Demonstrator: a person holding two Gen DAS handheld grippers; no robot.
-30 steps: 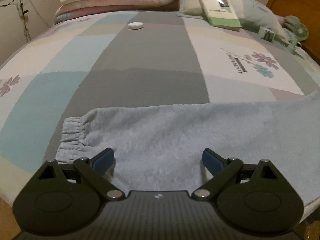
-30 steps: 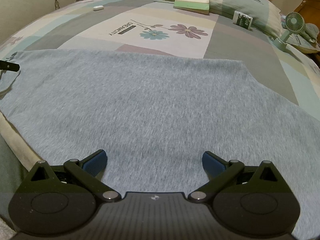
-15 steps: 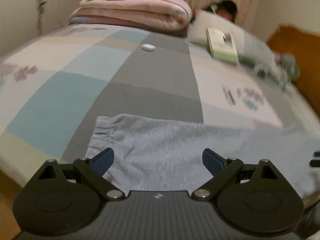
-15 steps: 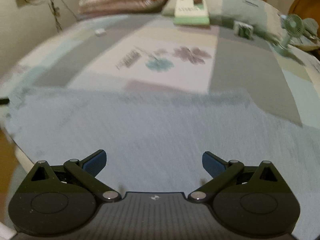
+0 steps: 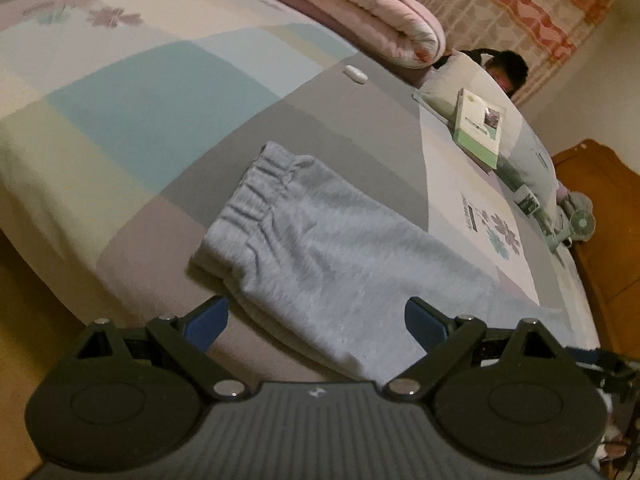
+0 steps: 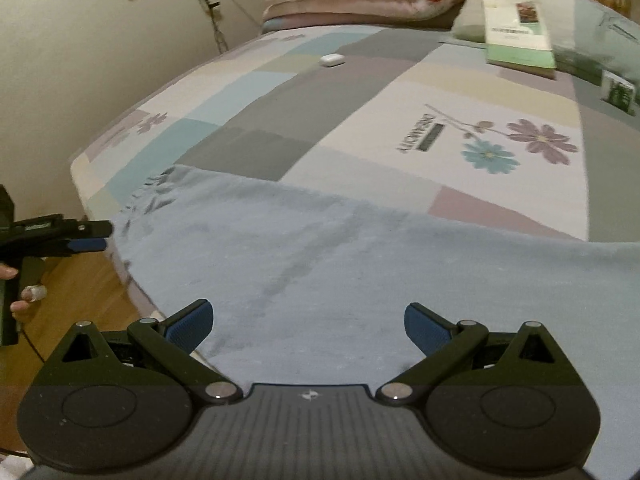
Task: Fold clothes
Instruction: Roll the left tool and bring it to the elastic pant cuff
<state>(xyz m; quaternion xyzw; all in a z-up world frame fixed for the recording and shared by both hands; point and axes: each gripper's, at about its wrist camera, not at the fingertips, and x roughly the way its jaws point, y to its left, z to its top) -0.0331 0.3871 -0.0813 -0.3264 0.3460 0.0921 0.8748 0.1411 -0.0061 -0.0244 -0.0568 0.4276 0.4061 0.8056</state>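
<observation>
1. Left wrist view: the left tongs (image 5: 316, 322) hang wide and empty at the cuffed end of grey sweatpants (image 5: 320, 248), which lie flat along the near edge of a patchwork bed (image 5: 120, 92). The near hem sits right at the mattress edge; a shallow or one-layer pinch here could likely drag the leg off toward the floor (image 5: 24, 280).
2. Right wrist view: the right tongs (image 6: 308, 330) are also wide and empty, over the broad middle of the sweatpants (image 6: 360, 264). The left tongs (image 6: 86, 240) show at the cuff. If the two tongs lift unevenly, the fold may skew or bunch. A book (image 6: 516, 36) and earbud case (image 6: 332, 59) lie well apart, unlikely to snag.
</observation>
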